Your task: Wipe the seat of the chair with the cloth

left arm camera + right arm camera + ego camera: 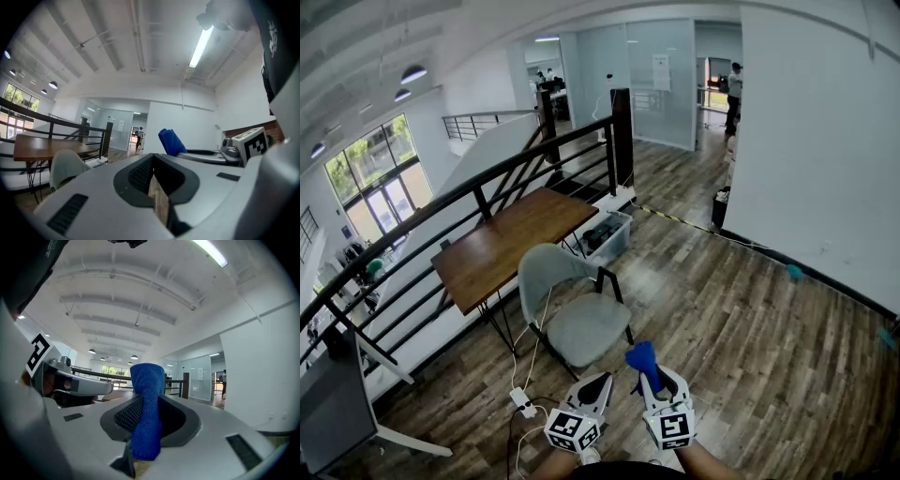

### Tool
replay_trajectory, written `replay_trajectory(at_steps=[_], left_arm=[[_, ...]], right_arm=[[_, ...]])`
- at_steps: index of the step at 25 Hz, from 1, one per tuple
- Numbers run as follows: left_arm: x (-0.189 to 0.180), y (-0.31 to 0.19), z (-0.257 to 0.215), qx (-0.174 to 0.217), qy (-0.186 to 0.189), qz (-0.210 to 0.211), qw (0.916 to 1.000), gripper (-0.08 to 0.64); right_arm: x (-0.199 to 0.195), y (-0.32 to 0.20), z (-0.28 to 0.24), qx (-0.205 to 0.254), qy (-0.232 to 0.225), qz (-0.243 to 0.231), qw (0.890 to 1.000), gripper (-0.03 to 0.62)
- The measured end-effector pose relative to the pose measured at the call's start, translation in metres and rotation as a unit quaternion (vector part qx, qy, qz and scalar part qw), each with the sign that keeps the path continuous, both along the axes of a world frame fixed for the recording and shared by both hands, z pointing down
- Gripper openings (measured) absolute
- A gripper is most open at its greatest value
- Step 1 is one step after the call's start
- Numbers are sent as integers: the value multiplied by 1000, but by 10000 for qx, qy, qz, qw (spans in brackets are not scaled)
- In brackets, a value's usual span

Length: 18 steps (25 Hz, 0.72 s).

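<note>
Two grippers were held low at the near edge of the head view, side by side and just apart, over the wooden floor (750,319). The left gripper (600,380) had its jaws pressed together with nothing between them; its own view showed only a thin slit of floor through the seam. The right gripper (657,377) was clamped on the cloth (641,360), a blue folded roll standing up between the jaws, its top poking out past their tips.

The chair (546,272), pale grey on dark legs, stood just ahead of both grippers. Its seat (586,328) was bare, and the cloth was apart from it, not touching. Behind the chair stood a wooden table (511,242) along a black railing (478,192), with a clear bin (609,236) on the floor at the table's far end. A white power strip (523,401) lay on the floor to the left of the left gripper, its cable running up toward the chair.
</note>
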<state>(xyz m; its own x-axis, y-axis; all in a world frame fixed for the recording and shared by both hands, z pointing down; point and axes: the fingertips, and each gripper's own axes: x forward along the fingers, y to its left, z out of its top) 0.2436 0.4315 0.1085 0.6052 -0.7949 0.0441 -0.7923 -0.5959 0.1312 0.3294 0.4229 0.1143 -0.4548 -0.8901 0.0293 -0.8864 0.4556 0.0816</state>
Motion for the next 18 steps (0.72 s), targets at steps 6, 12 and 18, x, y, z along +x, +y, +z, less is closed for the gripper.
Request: replay_trajectory(at_steps=[6, 12, 18], left_arm=[[-10, 1, 3, -29, 31, -4, 10000, 3], [-23, 2, 2, 75, 21, 11, 10000, 3], [-46, -6, 2, 89, 11, 1, 10000, 3]], right_arm=[[-8, 5, 3, -20, 30, 26, 10000, 103], [-19, 5, 1, 47, 80, 109, 9999, 103], [-40, -3, -1, 34, -126, 152, 9998, 103]])
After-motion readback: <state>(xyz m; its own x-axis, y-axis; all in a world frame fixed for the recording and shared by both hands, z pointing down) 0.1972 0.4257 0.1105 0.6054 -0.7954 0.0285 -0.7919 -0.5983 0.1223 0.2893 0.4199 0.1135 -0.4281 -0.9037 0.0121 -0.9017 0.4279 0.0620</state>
